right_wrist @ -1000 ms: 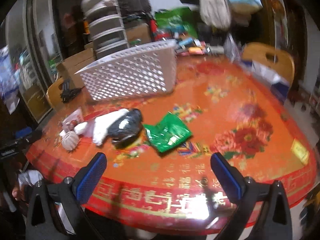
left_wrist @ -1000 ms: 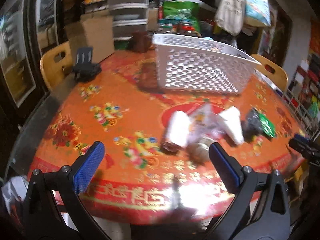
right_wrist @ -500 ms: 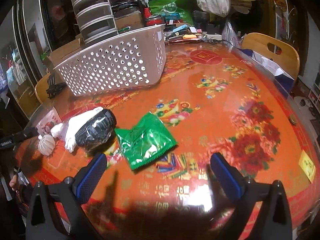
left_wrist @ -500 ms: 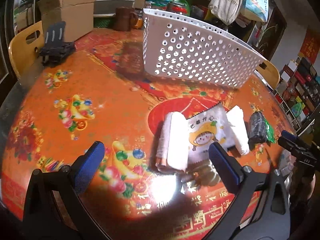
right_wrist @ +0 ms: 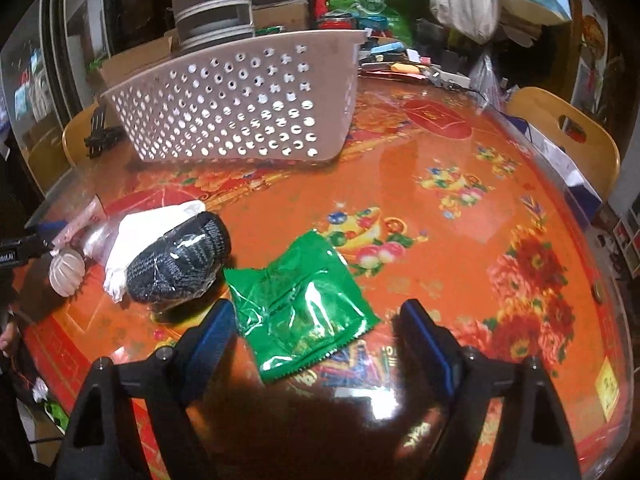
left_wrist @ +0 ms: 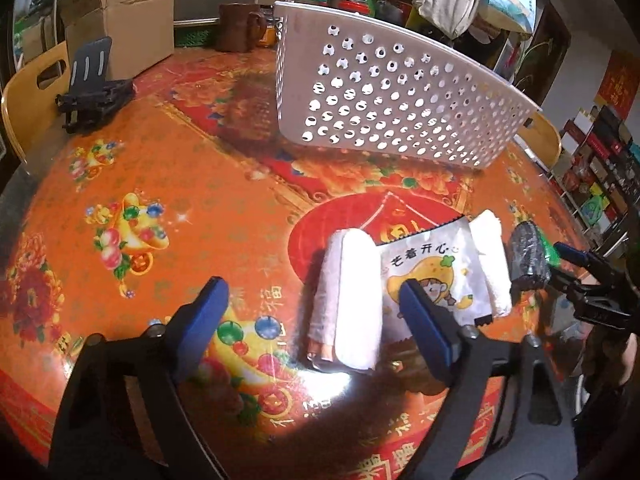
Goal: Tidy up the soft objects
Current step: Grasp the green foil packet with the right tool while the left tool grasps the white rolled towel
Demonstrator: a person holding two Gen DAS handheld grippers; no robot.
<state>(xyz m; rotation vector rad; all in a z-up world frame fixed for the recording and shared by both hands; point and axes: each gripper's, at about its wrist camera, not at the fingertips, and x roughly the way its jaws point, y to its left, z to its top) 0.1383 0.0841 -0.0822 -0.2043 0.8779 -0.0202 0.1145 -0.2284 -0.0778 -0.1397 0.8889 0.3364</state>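
A white perforated basket (left_wrist: 400, 108) stands at the back of the red patterned table (left_wrist: 160, 184); it also shows in the right wrist view (right_wrist: 240, 108). In the left wrist view my open left gripper (left_wrist: 316, 316) hovers low over a rolled white towel (left_wrist: 356, 300), next to a white snack packet (left_wrist: 436, 276), a second white roll (left_wrist: 494, 256) and a black knit bundle (left_wrist: 528, 252). My open right gripper (right_wrist: 316, 328) straddles a green foil packet (right_wrist: 300, 304). The black knit bundle (right_wrist: 180, 260) and white cloth (right_wrist: 148, 232) lie to its left.
A ribbed white ball (right_wrist: 66, 272) lies at the table's left edge. A black stand (left_wrist: 94, 88), a cardboard box (left_wrist: 120, 20) and a brown mug (left_wrist: 236, 26) are at the back left. Wooden chairs (right_wrist: 560, 128) ring the table.
Both grippers have moved forward and lower over the table. The left now sits close over the white towel roll, the right close over the green packet. Both stay open.
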